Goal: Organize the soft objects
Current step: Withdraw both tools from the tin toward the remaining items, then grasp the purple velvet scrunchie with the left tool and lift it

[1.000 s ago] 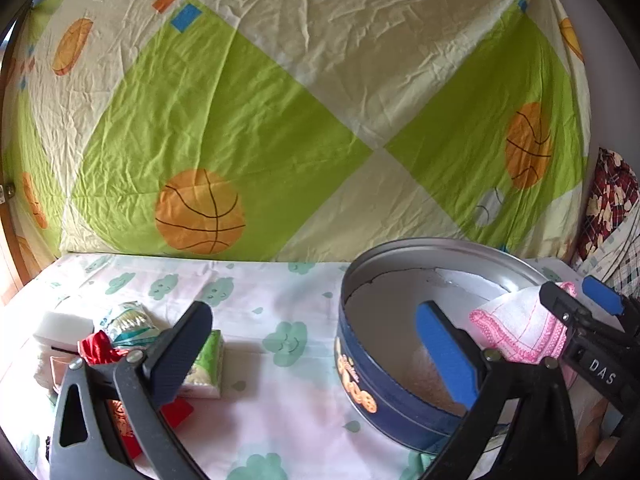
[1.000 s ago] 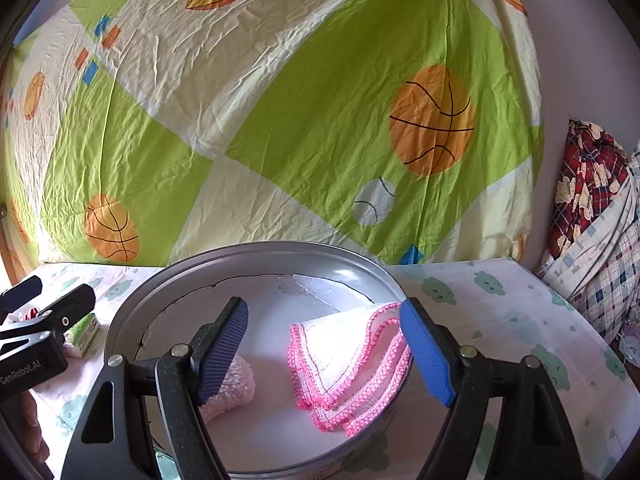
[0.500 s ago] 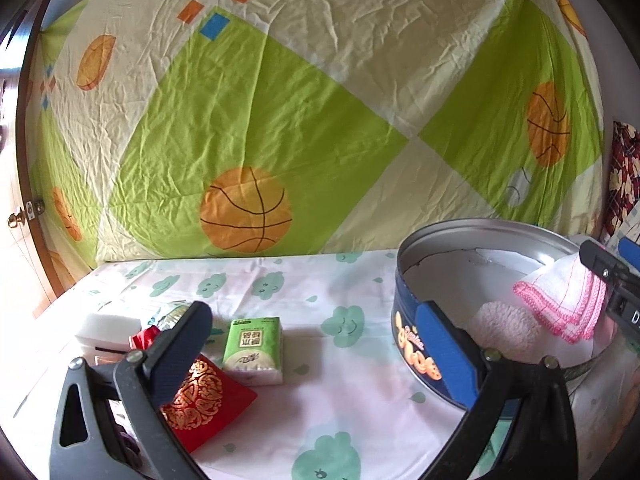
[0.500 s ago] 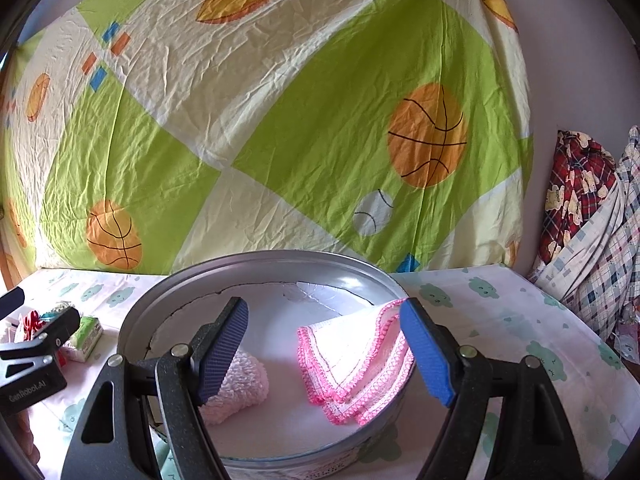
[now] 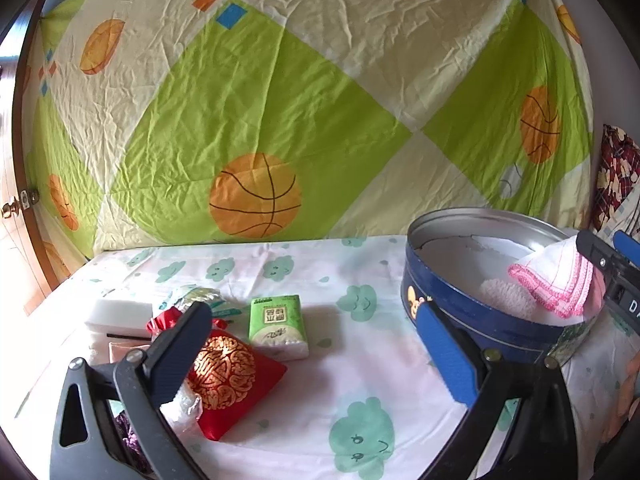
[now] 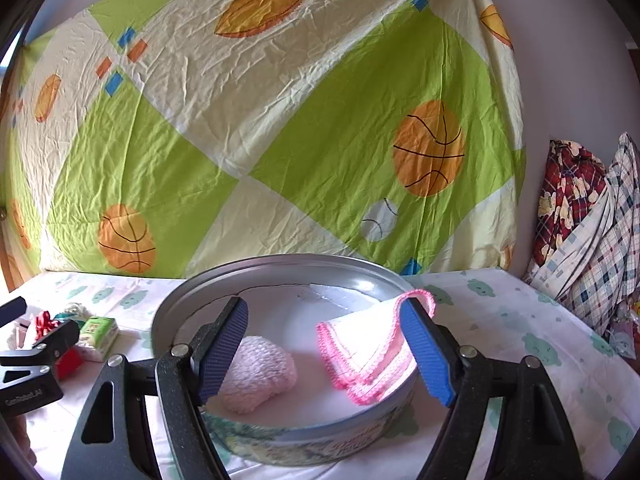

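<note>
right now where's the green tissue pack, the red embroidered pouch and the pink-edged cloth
green tissue pack (image 5: 276, 322): left wrist view, front face
red embroidered pouch (image 5: 228, 372): left wrist view, gold emblem
pink-edged white cloth (image 6: 368, 346): right wrist view, white centre

Bare tablecloth lies open between the tissue pack and the round tin. A red pouch and white block crowd the left, while a folded cloth overhangs the tin's right rim.

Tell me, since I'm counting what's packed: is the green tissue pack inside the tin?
No, the green tissue pack lies on the sheet outside the tin.
</note>
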`<state>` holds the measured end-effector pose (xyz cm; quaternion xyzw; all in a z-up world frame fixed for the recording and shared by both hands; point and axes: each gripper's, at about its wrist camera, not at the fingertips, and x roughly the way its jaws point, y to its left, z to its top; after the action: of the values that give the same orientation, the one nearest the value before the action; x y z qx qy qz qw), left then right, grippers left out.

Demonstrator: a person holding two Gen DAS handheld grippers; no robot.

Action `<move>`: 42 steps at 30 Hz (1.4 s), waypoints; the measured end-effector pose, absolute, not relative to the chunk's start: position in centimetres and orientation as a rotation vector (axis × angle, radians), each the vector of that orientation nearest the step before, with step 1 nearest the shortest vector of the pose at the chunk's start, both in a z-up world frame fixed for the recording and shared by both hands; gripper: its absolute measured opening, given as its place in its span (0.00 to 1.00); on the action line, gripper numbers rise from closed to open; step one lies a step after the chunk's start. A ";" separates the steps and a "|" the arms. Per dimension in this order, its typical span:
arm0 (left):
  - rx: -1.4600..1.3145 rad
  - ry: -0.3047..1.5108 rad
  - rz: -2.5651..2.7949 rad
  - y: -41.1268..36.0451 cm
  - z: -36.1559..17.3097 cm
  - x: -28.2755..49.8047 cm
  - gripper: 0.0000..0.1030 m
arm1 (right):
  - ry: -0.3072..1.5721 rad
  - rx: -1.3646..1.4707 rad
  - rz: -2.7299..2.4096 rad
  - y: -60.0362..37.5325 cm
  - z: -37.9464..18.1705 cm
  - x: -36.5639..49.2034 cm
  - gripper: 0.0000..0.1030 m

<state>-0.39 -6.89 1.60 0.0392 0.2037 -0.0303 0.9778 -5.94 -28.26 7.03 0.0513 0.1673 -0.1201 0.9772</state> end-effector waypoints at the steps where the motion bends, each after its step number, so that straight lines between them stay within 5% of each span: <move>1: 0.076 0.413 -0.062 -6.6 1.6 -0.5 1.00 | 0.335 0.105 -0.242 -27.9 7.1 -6.2 0.78; 42: 0.079 0.722 -0.107 10.4 -2.3 -1.9 1.00 | 0.413 0.051 0.129 -7.9 7.4 -6.1 0.78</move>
<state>-1.93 10.37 -2.32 0.0387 0.3528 -0.0521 0.9334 -6.08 -7.87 7.41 0.0252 0.2047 0.0641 0.9764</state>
